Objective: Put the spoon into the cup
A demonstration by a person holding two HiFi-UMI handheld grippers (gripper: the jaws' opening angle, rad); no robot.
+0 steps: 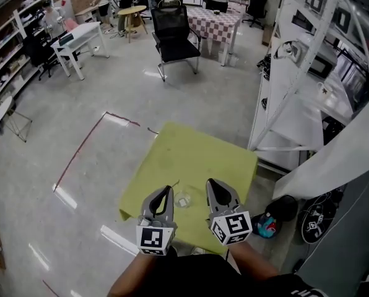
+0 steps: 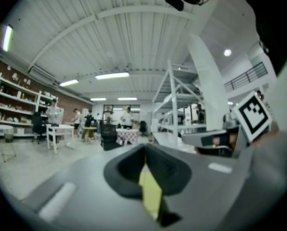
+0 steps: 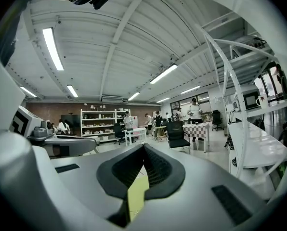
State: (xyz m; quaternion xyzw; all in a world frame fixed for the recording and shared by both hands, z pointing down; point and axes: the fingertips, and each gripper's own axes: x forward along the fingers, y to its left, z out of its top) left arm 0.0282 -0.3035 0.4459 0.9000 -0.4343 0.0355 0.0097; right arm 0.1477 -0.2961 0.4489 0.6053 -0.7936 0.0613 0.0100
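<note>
A small clear glass cup (image 1: 182,200) stands on the yellow-green table (image 1: 197,156) near its front edge, between my two grippers. A thin dark sliver, which looks like the spoon (image 1: 174,183), lies just beyond the cup to the left. My left gripper (image 1: 168,189) hovers left of the cup, its jaws closed with nothing in them. To the cup's right my right gripper (image 1: 210,182) is shut and empty too. In the left gripper view (image 2: 144,146) and the right gripper view (image 3: 143,146) the tips meet, and only a strip of table shows behind them; cup and spoon are hidden.
A white metal shelving rack (image 1: 308,98) stands close to the table's right side. A black office chair (image 1: 175,36) and a checkered table (image 1: 215,22) are far behind. Red tape (image 1: 79,153) marks the grey floor on the left. Dark items (image 1: 283,209) lie by the table's right corner.
</note>
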